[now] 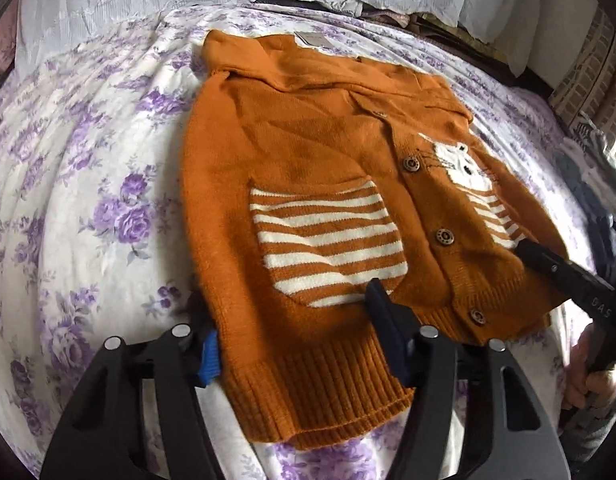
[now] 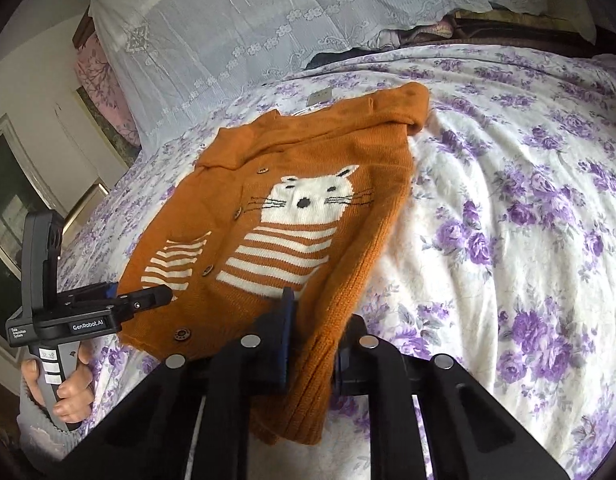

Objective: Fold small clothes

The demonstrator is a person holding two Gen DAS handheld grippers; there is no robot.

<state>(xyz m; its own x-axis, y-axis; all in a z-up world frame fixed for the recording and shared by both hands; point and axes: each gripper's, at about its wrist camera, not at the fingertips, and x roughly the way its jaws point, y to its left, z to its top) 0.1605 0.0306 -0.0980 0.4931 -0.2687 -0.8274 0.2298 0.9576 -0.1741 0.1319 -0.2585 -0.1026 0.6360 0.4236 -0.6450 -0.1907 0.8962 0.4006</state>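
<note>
Orange cardigan lying front-up on the floral bedspread, buttoned, ribbed hem pinched at both bottom corners. Left gripper clamped on the hem, one finger resting on top of the knit just below the striped pocket, the other with the blue pad at the fabric's edge. Right gripper squeezed tight on the opposite hem corner, ribbing bunched between the pads and hanging down toward the camera. Further out: white cat face with whiskers over a striped body, small brown buttons down the placket, collar folded near the far end, paper tag just beyond it. White lace cover draped across the head of the bed.
</note>
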